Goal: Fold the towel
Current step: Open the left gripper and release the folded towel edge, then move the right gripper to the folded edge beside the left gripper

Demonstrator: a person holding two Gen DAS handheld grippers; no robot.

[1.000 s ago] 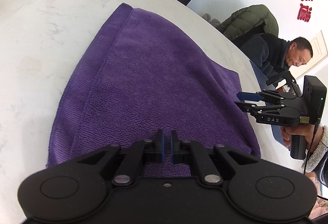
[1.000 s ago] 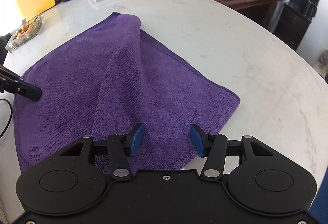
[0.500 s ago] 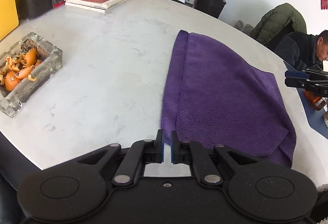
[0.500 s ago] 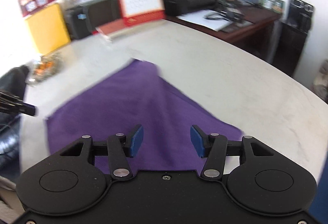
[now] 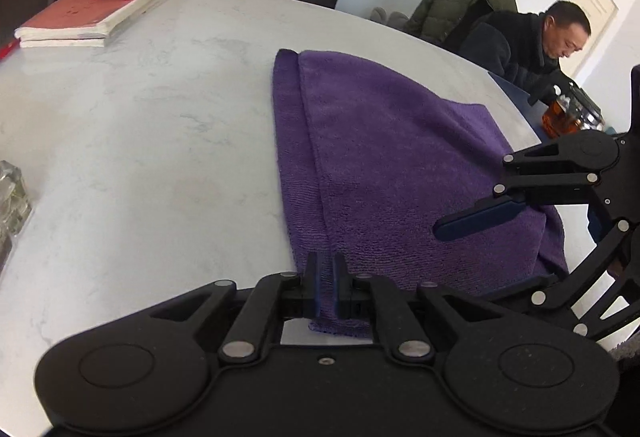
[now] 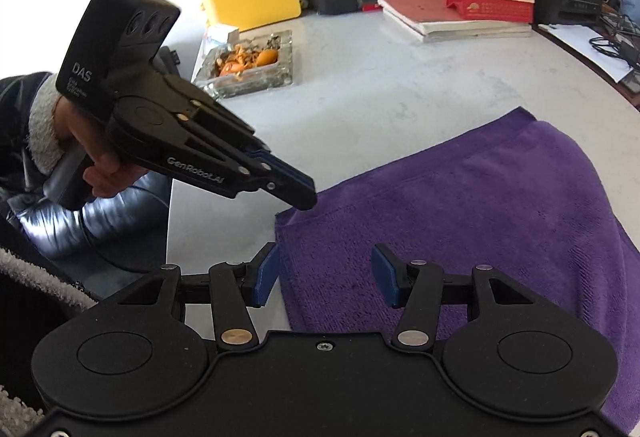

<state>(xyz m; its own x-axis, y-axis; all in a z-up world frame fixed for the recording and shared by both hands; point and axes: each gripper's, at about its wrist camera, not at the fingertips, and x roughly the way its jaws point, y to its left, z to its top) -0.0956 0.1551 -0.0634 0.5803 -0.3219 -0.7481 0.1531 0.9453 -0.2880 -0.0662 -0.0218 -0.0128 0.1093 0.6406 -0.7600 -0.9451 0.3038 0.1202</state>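
The purple towel (image 5: 380, 165) lies folded and flat on the white marble table (image 5: 160, 141), its two layers showing along the left edge. My left gripper (image 5: 326, 285) is shut, with its tips over the towel's near left corner. In the right wrist view the left gripper (image 6: 298, 195) points down at that same towel (image 6: 480, 213) corner; I cannot tell whether it touches. My right gripper (image 6: 325, 277) is open about half wide just above the towel's near edge, with cloth below the jaws, not pinched. One of its blue fingers (image 5: 480, 215) reaches over the towel from the right.
A glass ashtray (image 6: 248, 65) with orange peel sits behind the left gripper, near the table edge (image 6: 172, 221). Books under a red desk calendar (image 6: 456, 17) lie at the back. A person (image 5: 520, 45) sits beyond the table's far right edge, next to a glass teapot (image 5: 564, 117).
My right gripper has swung left across the towel to its near left edge, close beside the left gripper, staying open. The left gripper has rolled and moved right over the towel's corner, still shut.
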